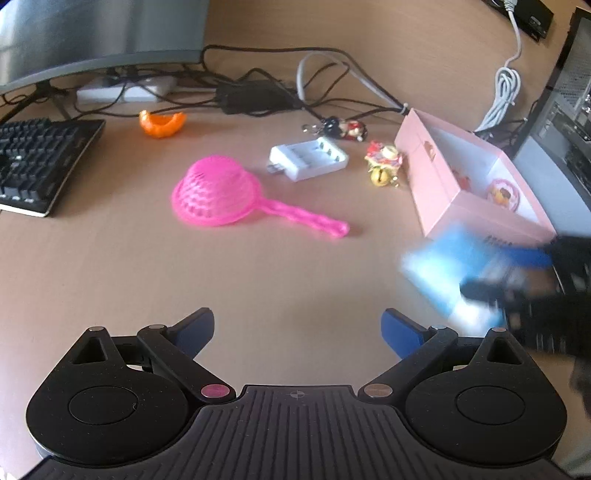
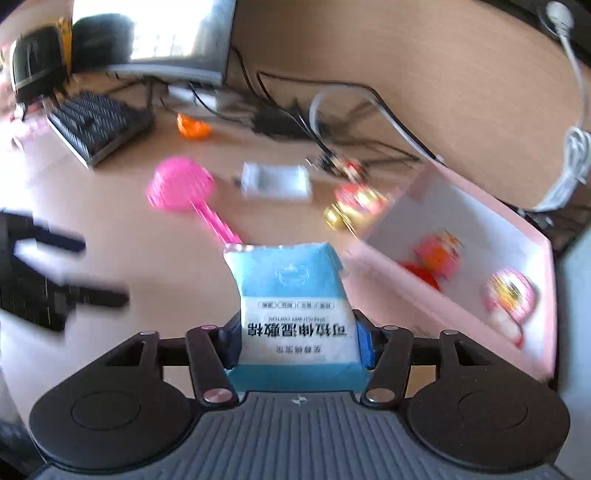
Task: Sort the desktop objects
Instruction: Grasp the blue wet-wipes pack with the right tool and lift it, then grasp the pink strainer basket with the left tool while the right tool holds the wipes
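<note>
The right claw is clamping a blue-and-white packet between its fingers, holding it above the desk just beside the open pink box; the left claw is hanging wide open and gripping nothing, facing the pink strainer.

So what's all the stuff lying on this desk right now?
Pink strainer: one, desk centre.
Battery charger: one, white, right of strainer.
Orange peel: one, near keyboard.
Keychain figures: two, one dark-and-red, one red-and-yellow with bell, beside box.
Pink box: one, open, desk right, small toys inside.
Keyboard: one, black, left.
Monitor: one, back left.
Cables: several, black and white, back.
Blue-white packet: one, in right tongs.
Left tongs: open, empty.
Right tongs: shut on packet.
</note>
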The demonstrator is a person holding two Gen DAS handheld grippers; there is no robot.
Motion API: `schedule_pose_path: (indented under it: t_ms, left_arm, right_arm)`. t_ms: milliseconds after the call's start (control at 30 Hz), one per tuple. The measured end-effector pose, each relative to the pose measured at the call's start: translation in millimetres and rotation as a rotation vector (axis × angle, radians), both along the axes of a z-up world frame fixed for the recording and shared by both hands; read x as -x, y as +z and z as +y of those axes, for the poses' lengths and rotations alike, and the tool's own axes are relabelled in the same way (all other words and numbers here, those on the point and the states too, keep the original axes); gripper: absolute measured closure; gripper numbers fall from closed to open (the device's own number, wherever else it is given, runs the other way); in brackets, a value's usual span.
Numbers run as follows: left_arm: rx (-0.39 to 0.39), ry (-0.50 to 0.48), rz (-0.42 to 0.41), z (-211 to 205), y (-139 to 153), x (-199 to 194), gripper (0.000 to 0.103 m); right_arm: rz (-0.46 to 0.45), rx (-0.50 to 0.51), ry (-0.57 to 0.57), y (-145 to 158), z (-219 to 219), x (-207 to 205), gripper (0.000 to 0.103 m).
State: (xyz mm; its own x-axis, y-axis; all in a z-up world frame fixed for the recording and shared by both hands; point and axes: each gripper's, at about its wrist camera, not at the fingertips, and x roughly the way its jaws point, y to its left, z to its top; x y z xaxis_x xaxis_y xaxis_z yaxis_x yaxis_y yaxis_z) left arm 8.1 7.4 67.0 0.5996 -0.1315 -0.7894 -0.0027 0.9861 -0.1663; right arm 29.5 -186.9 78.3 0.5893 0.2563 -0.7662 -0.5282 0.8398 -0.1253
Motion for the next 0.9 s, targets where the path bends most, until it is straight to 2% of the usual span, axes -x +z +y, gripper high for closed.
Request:
schedule_pose_path:
  t_ms: [100, 167, 233, 433, 567, 667, 733, 900]
  left_arm:
    - [-0.032, 0.055, 0.005, -25.3, 1.7, -7.6, 0.003]
    - [-0.015, 0.085, 0.005, -41.0, 4.0, -13.0, 0.003]
    - [-0.02, 0.104, -0.002, -58.1, 7.4, -14.7, 0.003]
    - [-0.106, 0.185, 0.003, -95.5, 16.1, -15.3, 0.003]
    - [-0.149, 0.219, -0.022, -99.5, 30.7, -10.6, 0.003]
    - [-0.162, 0.226, -0.032, -93.5, 34.8, -18.6, 0.003]
    - [-0.184, 0.241, -0.028, -88.2, 33.2, -31.1, 0.003]
    - [-0.23, 0.319, -0.01, -63.1, 18.3, -73.5, 0.003]
  right_arm:
    - [-0.018, -0.023, 0.035, -3.6, -24.9, 11.8, 0.037]
    - [-0.029, -0.037, 0.057, -5.7, -39.1, 17.7, 0.036]
    - [-0.051, -0.053, 0.097, -8.1, -50.8, 21.7, 0.028]
    - [-0.155, -0.098, 0.221, -18.5, -70.1, 43.1, 0.027]
    - [-0.206, -0.077, 0.329, -22.2, -63.3, 56.6, 0.027]
    - [-0.227, -0.112, 0.363, -16.2, -61.7, 56.8, 0.026]
    - [-0.246, -0.104, 0.368, -16.2, -58.8, 51.6, 0.024]
    - [-0.214, -0.112, 0.321, -23.0, -66.2, 35.1, 0.024]
